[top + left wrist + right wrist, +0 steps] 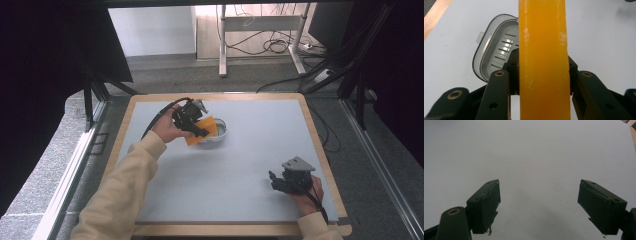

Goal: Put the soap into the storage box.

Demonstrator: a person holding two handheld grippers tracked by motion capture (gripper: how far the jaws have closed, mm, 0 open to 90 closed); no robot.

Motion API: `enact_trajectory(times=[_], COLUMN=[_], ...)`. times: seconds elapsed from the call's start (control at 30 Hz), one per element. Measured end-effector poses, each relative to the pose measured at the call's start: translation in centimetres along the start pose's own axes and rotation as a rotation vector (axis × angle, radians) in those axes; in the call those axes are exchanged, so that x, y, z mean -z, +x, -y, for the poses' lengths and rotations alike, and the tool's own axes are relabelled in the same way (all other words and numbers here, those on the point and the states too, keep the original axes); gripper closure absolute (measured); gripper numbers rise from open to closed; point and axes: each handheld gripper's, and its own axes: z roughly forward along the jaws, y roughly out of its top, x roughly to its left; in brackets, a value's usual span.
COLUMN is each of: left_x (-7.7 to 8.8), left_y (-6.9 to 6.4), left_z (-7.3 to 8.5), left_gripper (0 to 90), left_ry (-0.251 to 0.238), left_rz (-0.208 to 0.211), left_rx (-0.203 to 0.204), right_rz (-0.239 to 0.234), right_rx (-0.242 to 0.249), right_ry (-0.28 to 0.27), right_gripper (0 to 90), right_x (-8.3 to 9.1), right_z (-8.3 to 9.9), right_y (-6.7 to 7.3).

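Note:
An orange bar of soap is clamped edge-on between the jaws of my left gripper, which is shut on it. It hangs just over a grey soap dish with a slotted drain insert. The dish sits on the blue-grey mat left of centre. My right gripper rests near the mat's front right, jaws wide apart and open, with bare mat between them.
The blue-grey mat covers a wooden-edged table. Black frame posts stand at both sides. A desk leg and loose cables lie on the floor beyond the far edge.

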Motion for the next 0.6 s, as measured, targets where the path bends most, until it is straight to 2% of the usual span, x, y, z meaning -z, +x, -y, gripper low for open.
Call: enact_trajectory(times=[0.07,0.13,0.37,0.6], left_x=[-0.4,-0.7,-1.4,-1.8], left_y=[0.1,0.2,0.7,1.3], left_z=[-0.3,-0.7,-1.8,-2.3], left_gripper=[61.9,61.9,61.9,61.9], left_ry=[0.010,0.024,0.036,0.047], left_rz=[0.009,0.016,0.029,0.047], left_rx=[-0.008,-0.034,-0.050,-0.045], right_rz=[0.000,-0.002,0.002,-0.001], right_rx=[0.001,0.004,0.001,0.000], right_ry=[0.002,0.004,-0.002,-0.002], right_gripper=[18.6,18.6,18.6,18.7], right_x=[-0.1,-0.1,0.0,0.0], right_z=[0.0,0.0,0.0,0.0], right_y=[0.0,0.0,-0.1,-0.1])
